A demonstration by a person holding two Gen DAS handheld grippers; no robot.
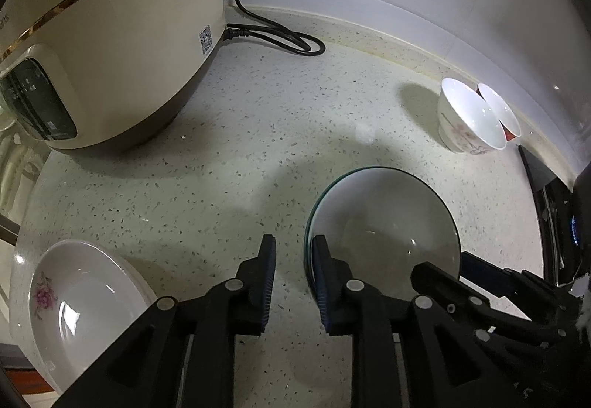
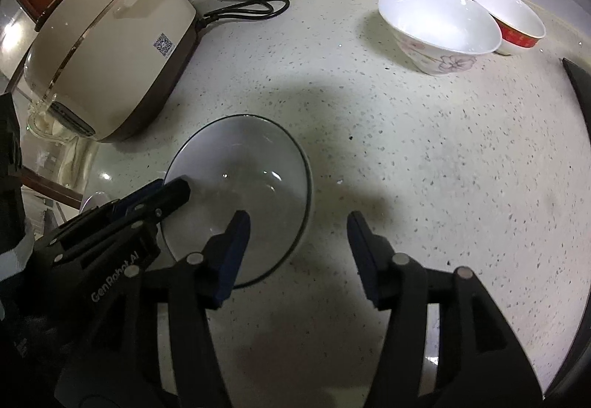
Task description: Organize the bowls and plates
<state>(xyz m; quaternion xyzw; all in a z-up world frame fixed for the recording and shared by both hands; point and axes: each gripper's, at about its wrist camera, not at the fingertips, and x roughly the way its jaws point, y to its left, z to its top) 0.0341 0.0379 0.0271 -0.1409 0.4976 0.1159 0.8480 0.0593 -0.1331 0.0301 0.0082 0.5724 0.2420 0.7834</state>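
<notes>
A clear glass dish [image 1: 388, 216] [image 2: 243, 157] rests on the speckled counter [image 1: 240, 157]. My left gripper [image 1: 293, 253] straddles its left rim: one finger is inside the dish and the other outside, with a gap on the outer side. My right gripper [image 2: 297, 223] stands wide across the dish's right rim, touching nothing. Each gripper also appears in the other's view, the right gripper [image 1: 454, 266] at the dish's right edge and the left gripper [image 2: 170, 186] at its left edge. A white floral bowl [image 2: 439, 24] and a red-banded bowl [image 2: 509, 16] stand at the back right.
A cream rice cooker [image 1: 110, 38] fills the back left, and its black cord [image 1: 280, 35] loops along the wall. A white plate with a pink flower [image 1: 81, 301] lies at the counter's near left corner. A dark stove edge [image 2: 580, 86] borders the right side.
</notes>
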